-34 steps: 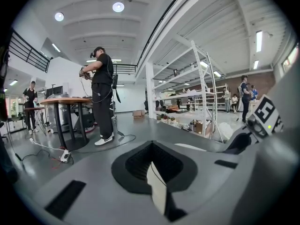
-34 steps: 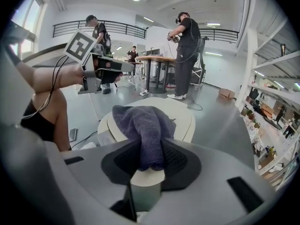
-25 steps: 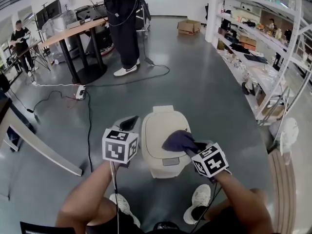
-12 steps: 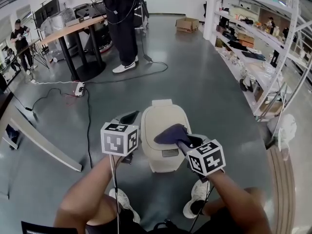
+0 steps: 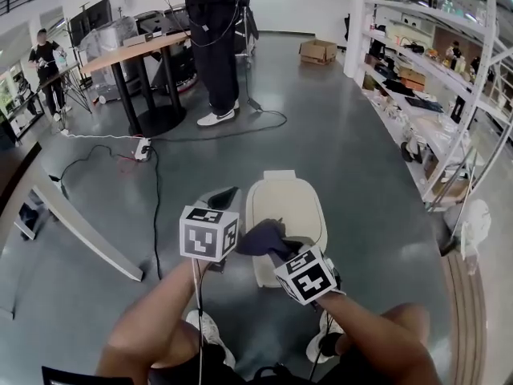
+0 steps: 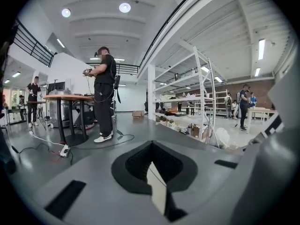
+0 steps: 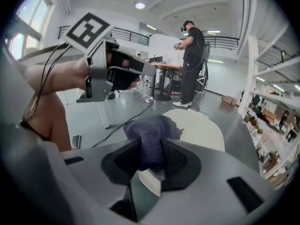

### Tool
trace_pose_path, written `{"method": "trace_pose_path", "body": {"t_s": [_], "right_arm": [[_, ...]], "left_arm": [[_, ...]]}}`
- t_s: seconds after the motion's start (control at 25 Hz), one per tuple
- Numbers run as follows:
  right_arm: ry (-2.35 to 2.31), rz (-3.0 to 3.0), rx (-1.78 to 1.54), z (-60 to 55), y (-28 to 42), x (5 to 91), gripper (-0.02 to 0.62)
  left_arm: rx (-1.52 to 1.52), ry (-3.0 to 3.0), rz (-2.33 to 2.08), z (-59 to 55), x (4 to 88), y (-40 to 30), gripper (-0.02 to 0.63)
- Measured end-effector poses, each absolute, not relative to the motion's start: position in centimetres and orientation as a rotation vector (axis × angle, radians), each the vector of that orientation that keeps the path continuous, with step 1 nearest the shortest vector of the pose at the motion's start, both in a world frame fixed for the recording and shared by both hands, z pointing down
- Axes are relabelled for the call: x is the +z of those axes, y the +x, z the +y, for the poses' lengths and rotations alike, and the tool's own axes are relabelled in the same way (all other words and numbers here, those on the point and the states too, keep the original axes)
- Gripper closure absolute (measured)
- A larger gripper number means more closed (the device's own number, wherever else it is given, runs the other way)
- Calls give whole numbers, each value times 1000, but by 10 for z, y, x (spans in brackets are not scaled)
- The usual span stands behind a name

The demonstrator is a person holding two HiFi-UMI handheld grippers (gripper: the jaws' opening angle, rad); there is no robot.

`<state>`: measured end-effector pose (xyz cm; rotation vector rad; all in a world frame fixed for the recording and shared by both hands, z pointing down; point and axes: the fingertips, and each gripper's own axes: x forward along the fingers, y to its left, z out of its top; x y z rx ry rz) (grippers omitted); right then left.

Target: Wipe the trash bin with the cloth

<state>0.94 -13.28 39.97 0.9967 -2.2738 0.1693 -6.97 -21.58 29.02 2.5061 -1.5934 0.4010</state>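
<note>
Down on the floor (image 5: 345,151), the trash bin (image 5: 288,203) hadn't budged, but the cloth (image 5: 260,237) had slid from the lid's right side over to its near left edge, so I'd say the wiping was well underway. The right claw (image 5: 275,249) was clamped on the cloth. The left claw (image 5: 222,198) was closed on nothing, just beside the bin's left wall. Bare floor all round, with the cable (image 5: 155,207) and shelving (image 5: 437,95) well apart.
</note>
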Motion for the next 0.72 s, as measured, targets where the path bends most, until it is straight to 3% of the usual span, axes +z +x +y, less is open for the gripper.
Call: {"method": "trace_pose_path", "body": {"t_s": [0.72], "right_arm": [[997,-2231,123,-130,17,414,497]], "left_arm": [[387,2528,-1591,-211,288,-79,609]]}}
